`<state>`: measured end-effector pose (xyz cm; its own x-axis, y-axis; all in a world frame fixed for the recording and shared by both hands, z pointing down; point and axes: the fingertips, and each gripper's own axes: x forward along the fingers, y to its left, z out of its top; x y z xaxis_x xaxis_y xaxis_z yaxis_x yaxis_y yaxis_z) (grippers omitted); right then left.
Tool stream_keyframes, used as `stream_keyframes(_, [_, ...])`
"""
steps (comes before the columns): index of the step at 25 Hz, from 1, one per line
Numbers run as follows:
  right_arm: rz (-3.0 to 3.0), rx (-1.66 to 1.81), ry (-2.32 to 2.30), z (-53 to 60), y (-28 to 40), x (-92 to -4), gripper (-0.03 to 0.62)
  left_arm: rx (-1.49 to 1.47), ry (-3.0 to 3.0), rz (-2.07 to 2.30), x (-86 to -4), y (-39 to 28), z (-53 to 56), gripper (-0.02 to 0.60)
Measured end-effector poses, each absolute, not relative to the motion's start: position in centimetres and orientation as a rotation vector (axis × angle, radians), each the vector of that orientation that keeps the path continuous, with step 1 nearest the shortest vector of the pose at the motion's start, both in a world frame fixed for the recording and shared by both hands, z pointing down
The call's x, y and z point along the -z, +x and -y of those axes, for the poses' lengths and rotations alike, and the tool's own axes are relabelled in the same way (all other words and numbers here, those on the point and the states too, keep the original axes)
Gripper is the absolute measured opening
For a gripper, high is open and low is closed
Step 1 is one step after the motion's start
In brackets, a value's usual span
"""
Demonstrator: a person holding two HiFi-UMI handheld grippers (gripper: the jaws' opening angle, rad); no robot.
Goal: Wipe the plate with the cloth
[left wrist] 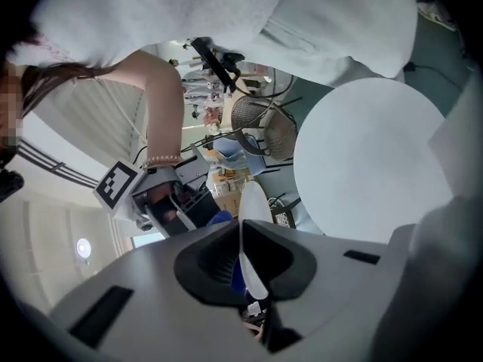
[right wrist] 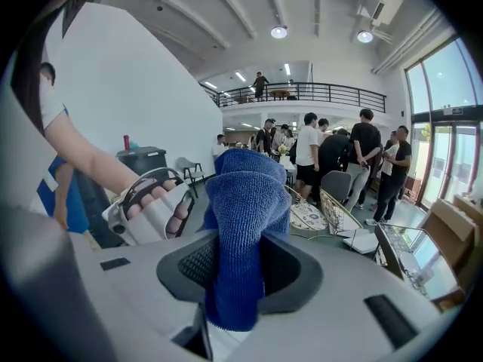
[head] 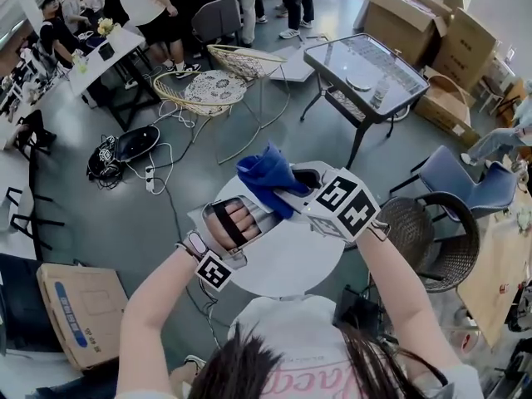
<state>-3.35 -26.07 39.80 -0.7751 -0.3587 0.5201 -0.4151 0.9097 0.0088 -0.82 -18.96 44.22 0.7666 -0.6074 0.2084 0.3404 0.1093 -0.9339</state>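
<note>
My left gripper (left wrist: 243, 270) is shut on the rim of a thin white plate (left wrist: 253, 216), which I see edge-on, rising from between its jaws. In the head view this gripper (head: 262, 214) is held above the round table and points right, with the plate mostly hidden. My right gripper (right wrist: 240, 277) is shut on a blue cloth (right wrist: 245, 225) that bunches up above its jaws. From above, the cloth (head: 264, 175) hangs just beyond the left gripper, and the right gripper (head: 295, 191) is close against it. I cannot tell whether cloth and plate touch.
Below both hands is a round white table (head: 299, 264). Beyond it stand a dark glass-top table (head: 366, 69), wire chairs (head: 216, 90), cardboard boxes (head: 440, 32) and a blue chair (head: 457, 181). Another box (head: 79, 310) lies at the left. Several people stand at the back.
</note>
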Motion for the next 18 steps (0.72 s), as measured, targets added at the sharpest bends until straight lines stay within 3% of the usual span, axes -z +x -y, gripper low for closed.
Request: stream_keyframes(18, [2.415, -0.165, 0.855, 28.9, 7.2, -42.2, 0.133, 0.664, -1.192, -0.228, -40.2, 0.6, 22.3, 0.021])
